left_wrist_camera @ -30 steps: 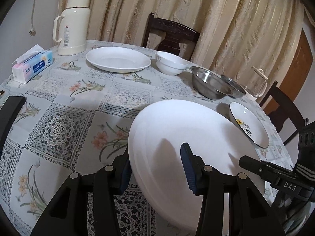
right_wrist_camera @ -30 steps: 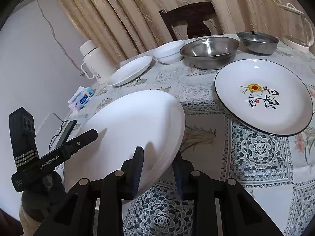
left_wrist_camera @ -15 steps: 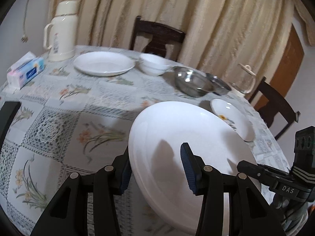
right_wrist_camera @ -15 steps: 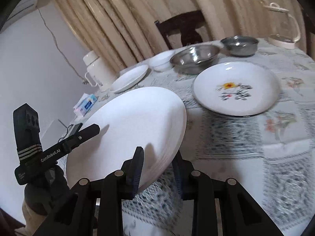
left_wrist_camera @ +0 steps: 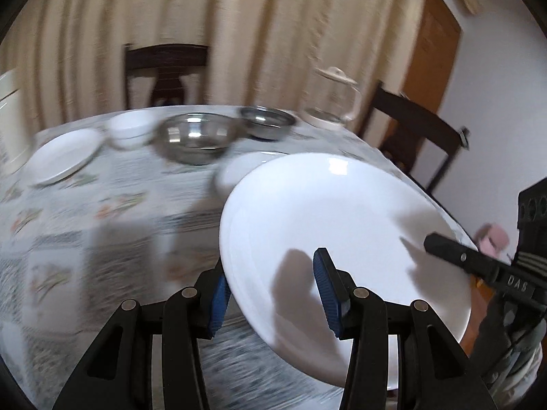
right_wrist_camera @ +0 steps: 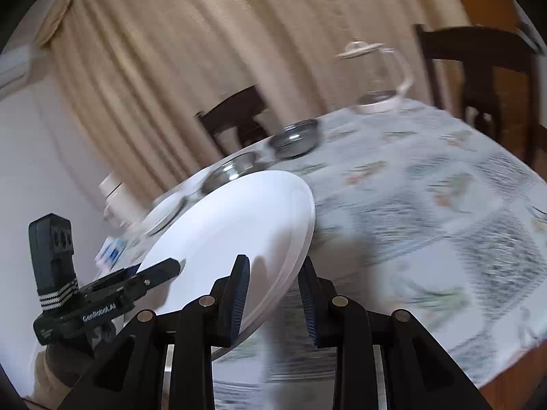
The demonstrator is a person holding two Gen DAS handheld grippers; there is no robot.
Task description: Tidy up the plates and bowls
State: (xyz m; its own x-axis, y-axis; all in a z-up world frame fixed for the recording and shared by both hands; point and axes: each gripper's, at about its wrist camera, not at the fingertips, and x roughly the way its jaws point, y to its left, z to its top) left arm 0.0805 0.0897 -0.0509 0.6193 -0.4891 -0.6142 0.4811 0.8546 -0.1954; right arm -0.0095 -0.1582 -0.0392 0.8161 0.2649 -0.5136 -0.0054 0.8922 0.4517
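Plate (left_wrist_camera: 335, 232) first: large, white, lifted clear of the table (right_wrist_camera: 427, 205) and tilted, filling the lower right of the left wrist view and the lower left of the right wrist view; I have my left gripper (left_wrist_camera: 270, 290) clamped on one rim and my right gripper (right_wrist_camera: 271, 294) clamped on the opposite rim. Risk, as I judge it: the glazed rim sliding out of the pads if the two hands drift apart or twist unevenly; the tilt worsens that. Beyond it sit a smaller plate (left_wrist_camera: 239, 171), steel bowls (left_wrist_camera: 195, 136) and a glass jug (left_wrist_camera: 336, 100); a low swing could clip them.
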